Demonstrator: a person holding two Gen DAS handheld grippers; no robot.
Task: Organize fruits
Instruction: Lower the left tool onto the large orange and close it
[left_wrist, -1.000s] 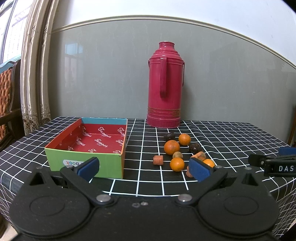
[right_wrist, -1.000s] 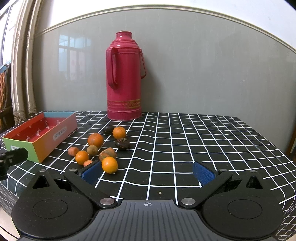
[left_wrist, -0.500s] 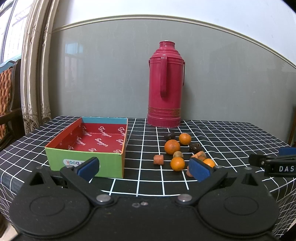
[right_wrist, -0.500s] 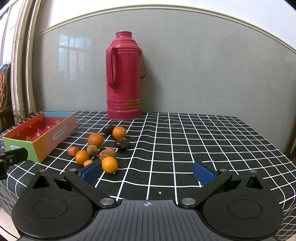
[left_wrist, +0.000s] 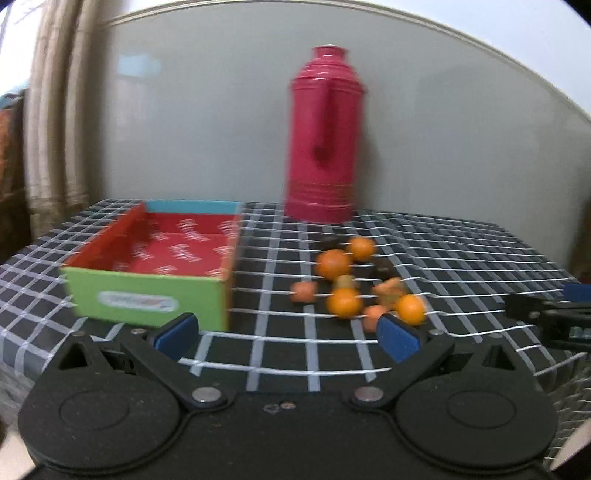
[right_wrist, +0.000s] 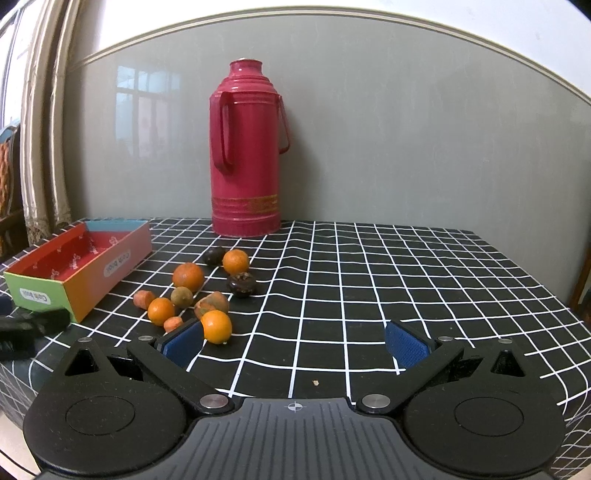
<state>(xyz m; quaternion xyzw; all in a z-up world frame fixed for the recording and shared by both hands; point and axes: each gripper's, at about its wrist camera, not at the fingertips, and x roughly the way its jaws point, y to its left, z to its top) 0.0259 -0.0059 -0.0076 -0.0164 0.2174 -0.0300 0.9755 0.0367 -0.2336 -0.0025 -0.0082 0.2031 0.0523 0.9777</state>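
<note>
Several small oranges (right_wrist: 217, 326) (left_wrist: 345, 302), dark fruits (right_wrist: 241, 284) and carrot-like pieces (right_wrist: 144, 298) lie loose on the black checked tablecloth. An empty open box (left_wrist: 147, 293) (right_wrist: 86, 275) with a red inside stands left of them. My left gripper (left_wrist: 286, 334) is open and empty, near the front edge between box and fruits. My right gripper (right_wrist: 295, 343) is open and empty; its left fingertip (right_wrist: 183, 341) is beside the nearest orange. The left view is blurred.
A tall red thermos (right_wrist: 245, 166) (left_wrist: 325, 136) stands at the back by the grey wall. Curtains hang at far left. The right gripper shows at the right edge of the left view (left_wrist: 554, 317). The table edge (right_wrist: 576, 317) drops off at right.
The left gripper has moved forward and slightly up toward the table; its view is now motion-blurred. The right gripper has barely moved. Fruits and box are unmoved.
</note>
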